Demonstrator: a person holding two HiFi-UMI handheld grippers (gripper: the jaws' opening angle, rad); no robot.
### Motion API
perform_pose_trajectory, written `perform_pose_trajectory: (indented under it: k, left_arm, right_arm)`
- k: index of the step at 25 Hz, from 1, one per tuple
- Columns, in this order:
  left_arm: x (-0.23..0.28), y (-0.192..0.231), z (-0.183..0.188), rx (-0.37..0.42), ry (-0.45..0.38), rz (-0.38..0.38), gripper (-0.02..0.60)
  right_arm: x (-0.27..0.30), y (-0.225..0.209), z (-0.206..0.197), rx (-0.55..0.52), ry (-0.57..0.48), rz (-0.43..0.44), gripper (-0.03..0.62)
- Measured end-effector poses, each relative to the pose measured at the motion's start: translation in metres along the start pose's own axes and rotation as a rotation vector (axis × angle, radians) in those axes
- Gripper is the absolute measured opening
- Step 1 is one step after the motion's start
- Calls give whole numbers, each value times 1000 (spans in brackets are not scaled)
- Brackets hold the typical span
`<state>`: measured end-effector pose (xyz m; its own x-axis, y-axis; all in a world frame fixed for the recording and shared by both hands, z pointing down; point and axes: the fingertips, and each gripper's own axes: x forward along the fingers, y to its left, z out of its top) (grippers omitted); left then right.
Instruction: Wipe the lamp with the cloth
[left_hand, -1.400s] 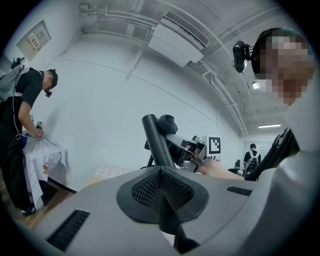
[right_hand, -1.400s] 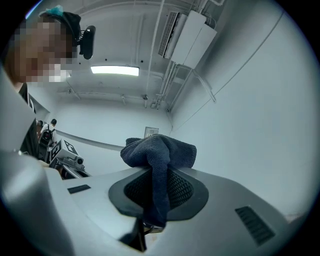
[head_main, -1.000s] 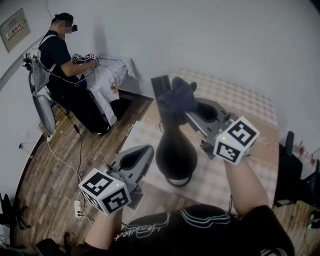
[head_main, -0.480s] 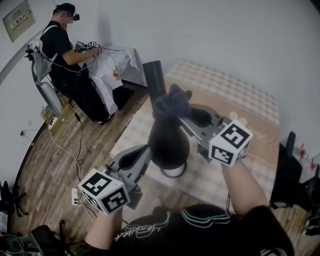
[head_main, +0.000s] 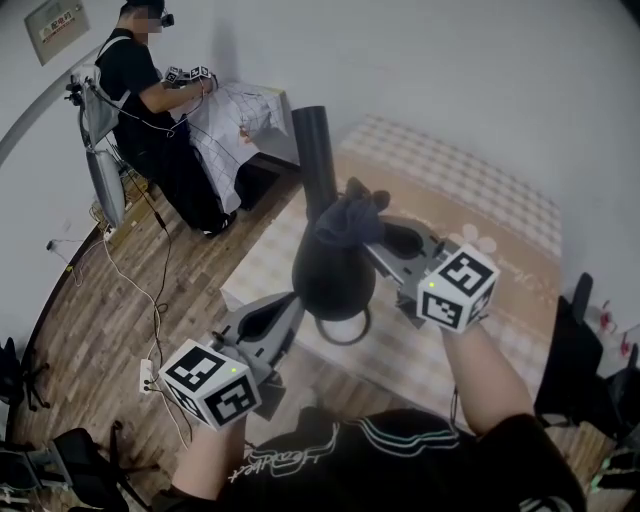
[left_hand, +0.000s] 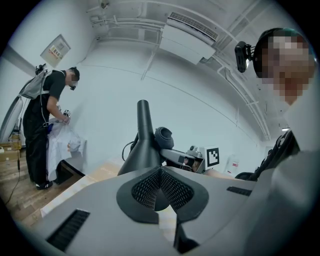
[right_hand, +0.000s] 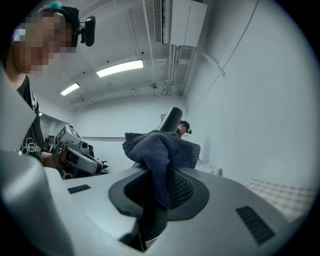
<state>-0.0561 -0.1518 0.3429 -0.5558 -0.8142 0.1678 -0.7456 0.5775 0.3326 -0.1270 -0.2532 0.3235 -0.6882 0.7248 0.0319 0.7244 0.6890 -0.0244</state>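
Observation:
A black lamp with a bulbous body and a tall tube neck stands on the checkered table. My right gripper is shut on a dark blue cloth, which is pressed against the foot of the neck, just above the body. In the right gripper view the cloth bunches out of the jaws of the right gripper, with the lamp neck behind it. My left gripper is shut, its tips at the lamp's lower left side. In the left gripper view the lamp rises just past the left gripper.
Another person stands at the far left and handles a white fabric with grippers. Cables and a power strip lie on the wooden floor. A dark chair stands at the right, by the table's edge.
The cloth in my right gripper has slid down the lamp's neck from near the top to just above the body. The left gripper has stayed by the lamp's base.

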Motion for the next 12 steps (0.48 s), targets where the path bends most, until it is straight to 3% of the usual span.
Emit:
perform_pose_trajectory:
  k: [12]
  left_arm:
    - [-6,-23,-23,-23,-3,35,0]
  right_arm:
    - [-24,6,-41,52,50,11,57]
